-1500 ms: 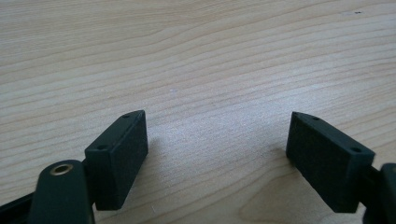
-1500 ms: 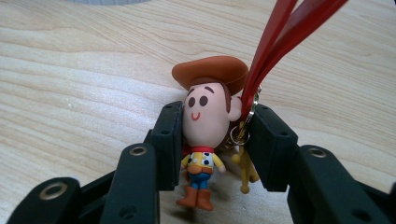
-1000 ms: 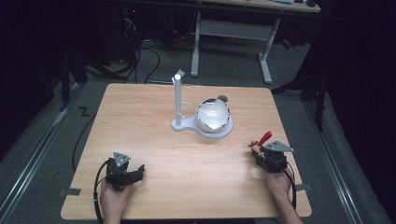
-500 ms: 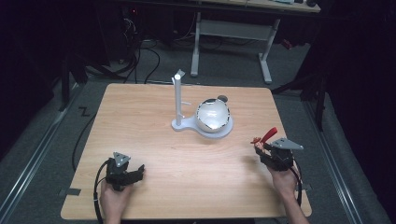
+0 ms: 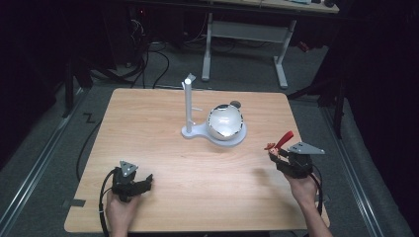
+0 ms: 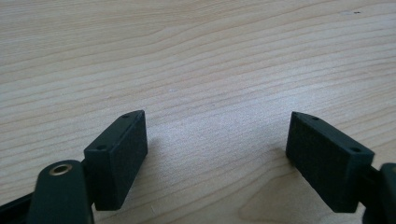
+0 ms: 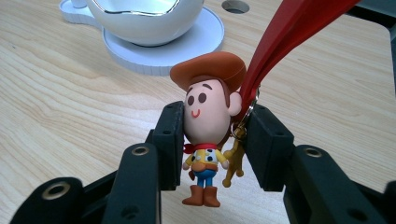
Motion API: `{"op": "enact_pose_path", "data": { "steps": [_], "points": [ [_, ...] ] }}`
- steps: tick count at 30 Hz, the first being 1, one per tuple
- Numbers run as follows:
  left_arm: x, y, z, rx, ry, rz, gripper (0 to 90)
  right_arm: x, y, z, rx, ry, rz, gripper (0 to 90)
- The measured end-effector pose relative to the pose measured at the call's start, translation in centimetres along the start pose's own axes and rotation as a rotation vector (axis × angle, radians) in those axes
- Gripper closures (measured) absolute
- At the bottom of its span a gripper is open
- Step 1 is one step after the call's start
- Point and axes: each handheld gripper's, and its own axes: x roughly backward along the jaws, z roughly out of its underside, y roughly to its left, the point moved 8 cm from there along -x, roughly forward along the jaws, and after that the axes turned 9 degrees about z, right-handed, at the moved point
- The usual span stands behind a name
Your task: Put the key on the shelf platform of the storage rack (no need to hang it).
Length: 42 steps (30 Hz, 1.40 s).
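At the lower right of the high view, the right gripper (image 5: 274, 154) is clenched on a small cowboy figure keychain (image 7: 207, 122), its jaws pressing the figure's head from both sides while a red strap (image 7: 280, 44) runs up toward the top right. At the lower left, the left gripper (image 5: 146, 181) rests released on the wooden surface (image 5: 163, 148), jaws wide apart. A white bowl (image 5: 225, 121) sits on a white stand (image 5: 189, 106) near the centre.

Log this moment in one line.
right hand-held gripper: shut on cowboy figurine keychain | left hand-held gripper: open, empty | white stand: untouched
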Motion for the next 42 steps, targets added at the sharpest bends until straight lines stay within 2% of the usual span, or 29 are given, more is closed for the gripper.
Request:
{"op": "enact_pose_path", "data": {
  "steps": [11, 15, 23, 30, 42],
  "points": [
    [0.0, 0.0, 0.0, 0.000, 0.001, 0.000, 20.9, 0.3, 0.3, -1.8, 0.012, -0.011, -0.042, 60.1],
    [0.0, 0.0, 0.0, 0.000, 0.001, 0.000, 20.9, 0.3, 0.5, -2.5, 0.000, -0.010, -0.061, 60.1],
    [0.0, 0.0, 0.0, -0.001, 0.001, 0.000, 20.8, 0.1, 1.1, -4.7, -0.014, -0.043, -0.115, 60.1],
    [0.0, 0.0, 0.0, -0.001, 0.002, 0.001, 20.8, 0.4, 2.0, -6.5, 0.022, -0.058, -0.138, 60.1],
    [0.0, 0.0, 0.0, -0.001, 0.001, 0.001, 20.8, -0.3, 2.7, -8.6, 0.015, -0.066, -0.182, 60.1]
  ]
}}
